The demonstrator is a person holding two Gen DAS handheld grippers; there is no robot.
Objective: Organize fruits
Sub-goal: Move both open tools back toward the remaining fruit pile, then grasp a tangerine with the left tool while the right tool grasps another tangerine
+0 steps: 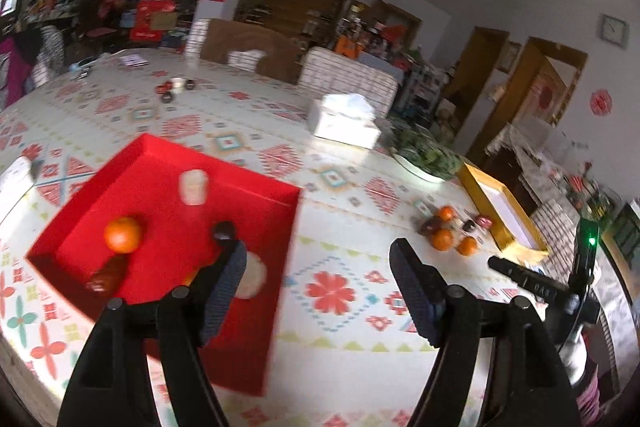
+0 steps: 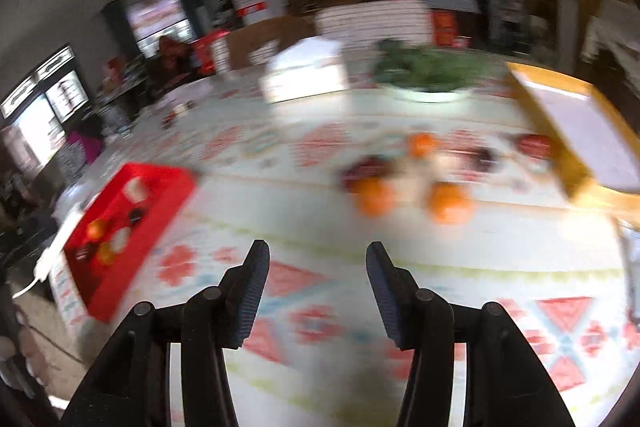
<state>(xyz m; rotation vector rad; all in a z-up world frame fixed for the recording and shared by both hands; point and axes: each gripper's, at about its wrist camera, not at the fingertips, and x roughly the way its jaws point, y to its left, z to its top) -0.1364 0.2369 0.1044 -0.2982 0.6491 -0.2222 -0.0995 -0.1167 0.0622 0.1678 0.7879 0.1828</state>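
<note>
Left gripper point(image 1: 316, 259): your jaws stand apart with nothing between them, hanging over the patterned tabletop point(image 1: 340, 187) at the right edge of the red tray point(image 1: 172, 163)
Right gripper point(image 2: 316, 263): jaws apart and empty, aimed at the loose fruit; this view is badly smeared
Tray contents: one orange point(image 1: 123, 233), a dark round fruit point(image 1: 224, 230), a brownish-red oblong fruit point(image 1: 105, 277) and two pale pieces I cannot identify
Fruit still out: a small pile point(image 1: 454, 231) on the tabletop, well apart from the tray and just beside the yellow-framed tray point(image 1: 504, 215); three oranges, dark fruits, one reddish piece
Nearest target: the orange point(image 2: 450, 203) at the front right of the pile, with the orange point(image 2: 374, 195) to its left
Step in hand (judged): reach for the next fruit to carry to the red tray
How to do it well: slow your right hand so the view sharpens; take a front orange first, since the front of the pile is clear; centre it between the pads before closing; squeeze lightly, as round fruit rolls
Risk: nudging neighbours and scattering the pile toward the yellow-framed tray
</note>
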